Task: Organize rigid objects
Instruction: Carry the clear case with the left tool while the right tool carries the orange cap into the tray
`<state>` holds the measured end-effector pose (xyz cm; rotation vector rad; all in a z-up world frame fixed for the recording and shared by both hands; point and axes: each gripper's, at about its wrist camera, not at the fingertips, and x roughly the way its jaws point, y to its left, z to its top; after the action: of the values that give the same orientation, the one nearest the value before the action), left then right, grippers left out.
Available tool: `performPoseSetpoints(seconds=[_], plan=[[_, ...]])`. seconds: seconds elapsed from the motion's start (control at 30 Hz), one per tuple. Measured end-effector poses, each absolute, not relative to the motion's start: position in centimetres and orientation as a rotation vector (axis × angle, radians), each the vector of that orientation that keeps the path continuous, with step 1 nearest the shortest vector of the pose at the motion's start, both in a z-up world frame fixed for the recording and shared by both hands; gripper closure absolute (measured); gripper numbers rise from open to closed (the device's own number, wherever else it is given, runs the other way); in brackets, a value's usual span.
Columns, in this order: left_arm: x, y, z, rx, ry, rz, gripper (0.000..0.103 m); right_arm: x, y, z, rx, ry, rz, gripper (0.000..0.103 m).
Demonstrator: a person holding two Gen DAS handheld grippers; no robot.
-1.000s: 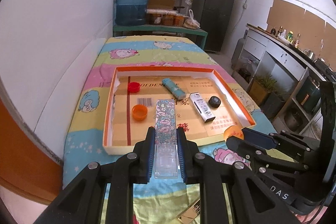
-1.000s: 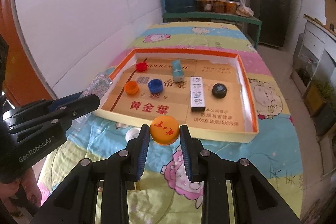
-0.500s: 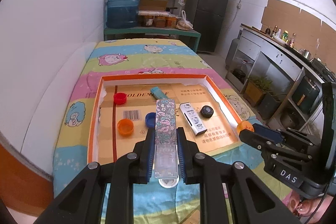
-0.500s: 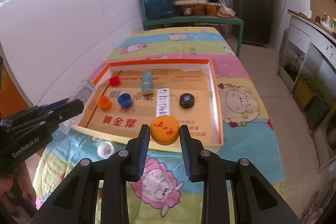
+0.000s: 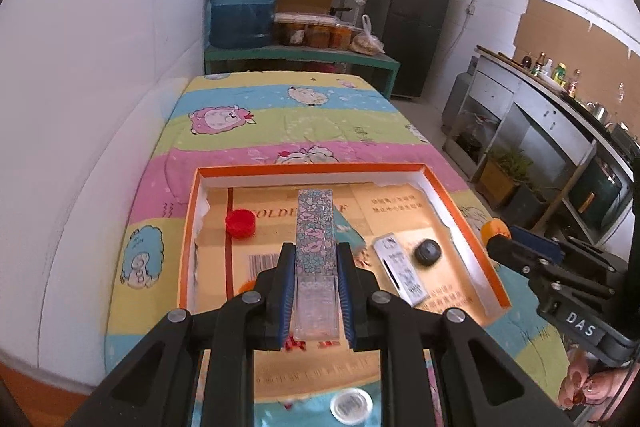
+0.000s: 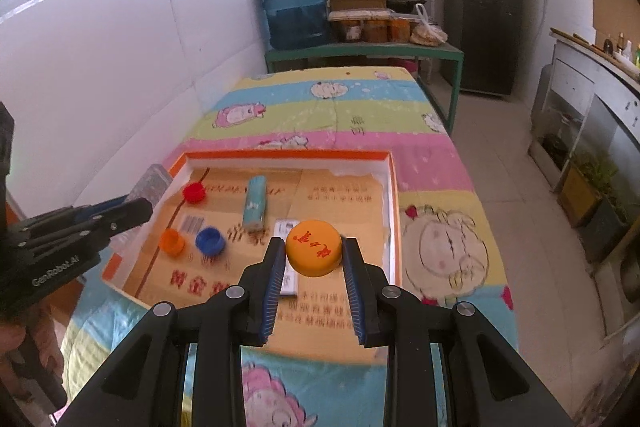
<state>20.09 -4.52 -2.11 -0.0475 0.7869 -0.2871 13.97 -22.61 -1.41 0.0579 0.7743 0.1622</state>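
My left gripper [image 5: 316, 267] is shut on a long clear case with a floral print [image 5: 315, 227], held over the near part of the orange-rimmed cardboard tray [image 5: 308, 169]. My right gripper [image 6: 312, 245] is shut on a large orange cap with red writing [image 6: 314, 255], above the tray's [image 6: 280, 155] near right area. Inside the tray lie a red cap [image 6: 194, 193], a small orange cap [image 6: 172, 242], a blue cap [image 6: 210, 241], a teal tube [image 6: 255, 203], a white box [image 5: 398, 269] and a black cap [image 5: 427, 251].
The tray rests on a table under a cartoon-print cloth [image 5: 280, 123], against a white wall at the left. A clear round lid [image 5: 351, 405] lies on the cloth near me. A water jug [image 5: 244, 7], shelves and a fridge [image 5: 412, 15] stand beyond; a counter runs along the right.
Both grippers have moved forward from the table's near edge to over the tray, each still holding its item. The tray's contents have not moved.
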Motion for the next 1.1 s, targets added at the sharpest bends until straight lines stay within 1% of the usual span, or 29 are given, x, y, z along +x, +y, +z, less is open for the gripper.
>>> performPoseSetpoints(seconds=[0.3,0.73,1.1], plan=[[23.5,-4.4,-3.7,-0.081,0.829,-0.267,0.083,17.9,-22.5,-2.4,0.066,0.807,0.186,0.073],[19.1,-4.4,-7.9,-0.084,0.914,-0.280,0.083,15.6,-23.1,-7.1,0.093,0.897,0.167,0.073],[18.1,-4.2,-8.9,-0.064,0.926,-0.239,0.083,15.2,-22.8,-7.8,0.061,0.901,0.144,0.073]])
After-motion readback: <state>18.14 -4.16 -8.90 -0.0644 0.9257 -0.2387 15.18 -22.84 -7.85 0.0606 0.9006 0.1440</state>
